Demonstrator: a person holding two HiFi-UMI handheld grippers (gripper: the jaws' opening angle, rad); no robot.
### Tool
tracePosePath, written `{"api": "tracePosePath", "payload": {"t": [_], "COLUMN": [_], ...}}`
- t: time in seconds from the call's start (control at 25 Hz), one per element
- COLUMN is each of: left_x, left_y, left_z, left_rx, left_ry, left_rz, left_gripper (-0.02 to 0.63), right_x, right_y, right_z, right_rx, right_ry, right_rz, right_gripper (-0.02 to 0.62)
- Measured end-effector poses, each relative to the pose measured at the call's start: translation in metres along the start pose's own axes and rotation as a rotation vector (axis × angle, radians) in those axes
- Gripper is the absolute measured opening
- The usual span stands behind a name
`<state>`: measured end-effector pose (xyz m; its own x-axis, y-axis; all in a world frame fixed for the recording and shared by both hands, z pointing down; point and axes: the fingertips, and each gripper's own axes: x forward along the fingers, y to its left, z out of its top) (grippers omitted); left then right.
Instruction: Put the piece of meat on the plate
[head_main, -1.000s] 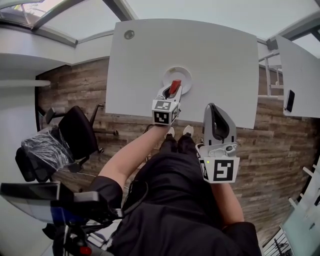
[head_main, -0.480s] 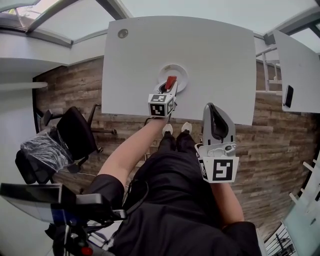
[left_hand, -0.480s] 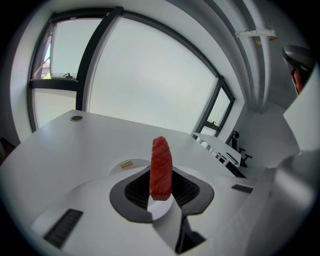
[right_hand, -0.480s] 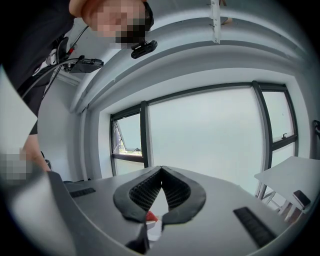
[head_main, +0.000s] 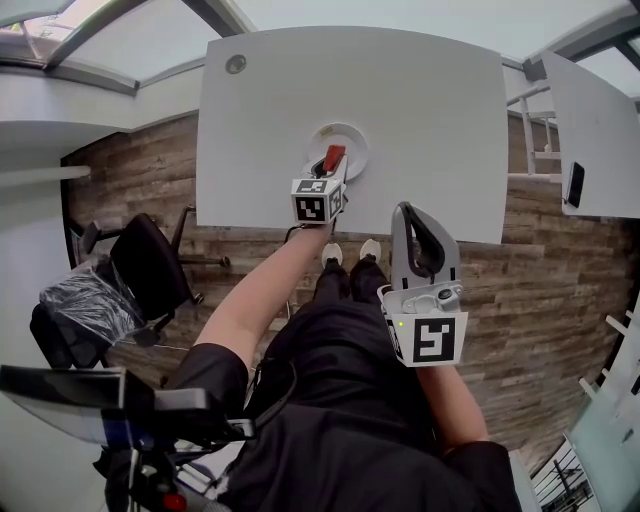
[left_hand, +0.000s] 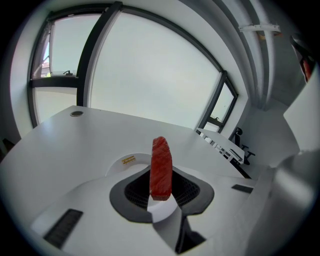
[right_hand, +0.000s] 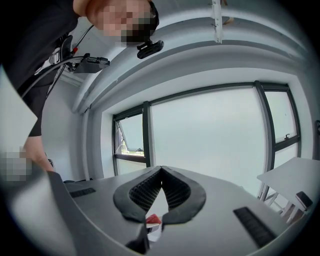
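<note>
the left hand-held gripper (head_main: 331, 165) is clamped on the red, slab-shaped piece of meat (head_main: 334, 158), which stands on end between its dark ribbed pads (left_hand: 134, 191). in the left gripper view the piece of meat (left_hand: 161, 162) rises upright above the pads, gripped by its lower part. it hangs over the near side of the round white plate (head_main: 349, 137); whether it touches the plate cannot be told. the plate sits on the white desk (head_main: 420, 110), towards the desk's near edge, and carries a small yellow sticker on its rim (left_hand: 129, 160). the right hand-held gripper (head_main: 404, 212) is closed with its jaw tips meeting and nothing between them (right_hand: 161, 170); it is held by the desk's near edge, well apart from the plate, above the wood-plank floor (head_main: 540, 290).
</note>
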<state>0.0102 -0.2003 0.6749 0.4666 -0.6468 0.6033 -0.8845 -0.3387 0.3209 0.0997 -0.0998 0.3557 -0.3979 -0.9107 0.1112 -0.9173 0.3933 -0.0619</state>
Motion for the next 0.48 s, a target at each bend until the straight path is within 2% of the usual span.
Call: {"api": "tracePosePath", "payload": {"t": [0.2, 0.36, 0.48], "left_x": [0.008, 0.013, 0.017], "left_y": [0.012, 0.01, 0.009], "left_z": [-0.008, -0.015, -0.019], "left_rx": [-0.027, 0.003, 0.058], "left_ry": [0.023, 0.053, 0.073], "left_rz": [0.03, 0.015, -0.006], "left_gripper": [0.094, 0.094, 0.094], "right_x": [0.003, 0.001, 0.0], "right_y": [0.001, 0.001, 0.003], "right_z": [0.002, -0.001, -0.003], "right_rx": [-0.006, -0.003, -0.003], "right_ry": [-0.009, 0.0, 0.008], "right_rz": [0.009, 0.002, 0.005], "right_gripper": [0.005, 0.005, 0.005]}}
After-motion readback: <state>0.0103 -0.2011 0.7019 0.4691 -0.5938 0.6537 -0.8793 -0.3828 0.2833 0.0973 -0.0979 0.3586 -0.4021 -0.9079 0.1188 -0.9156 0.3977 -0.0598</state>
